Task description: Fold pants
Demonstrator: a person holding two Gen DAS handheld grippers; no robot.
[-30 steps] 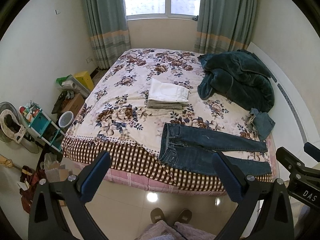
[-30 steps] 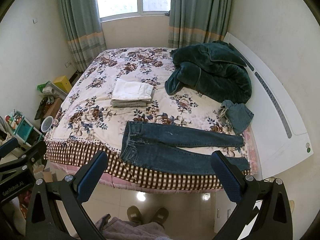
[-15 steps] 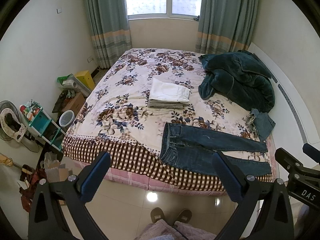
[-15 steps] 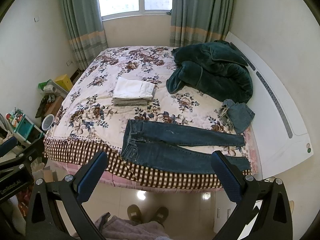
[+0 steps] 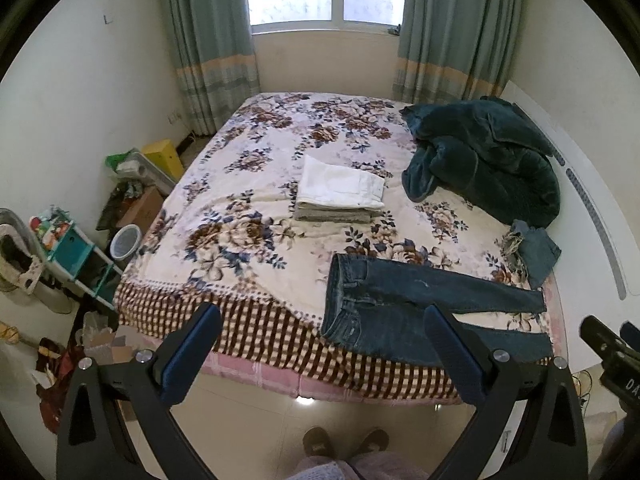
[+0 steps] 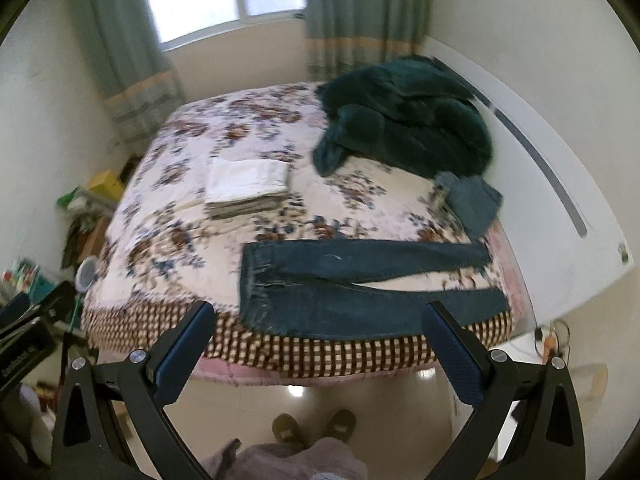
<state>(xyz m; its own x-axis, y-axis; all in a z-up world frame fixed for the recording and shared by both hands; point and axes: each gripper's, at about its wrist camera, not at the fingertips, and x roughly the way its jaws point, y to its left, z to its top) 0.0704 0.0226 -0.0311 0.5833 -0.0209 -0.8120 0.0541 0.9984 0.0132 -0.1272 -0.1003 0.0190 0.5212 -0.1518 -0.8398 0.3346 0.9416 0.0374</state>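
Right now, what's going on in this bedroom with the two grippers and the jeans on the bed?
A person standing at the foot of the bed holds the left gripper and right gripper, both open and empty, above the floor. The dark blue jeans lie spread flat near the bed's edge, not yet folded or touched. Behind them sits a stack of folded clothes, with a green blanket heaped to the right.
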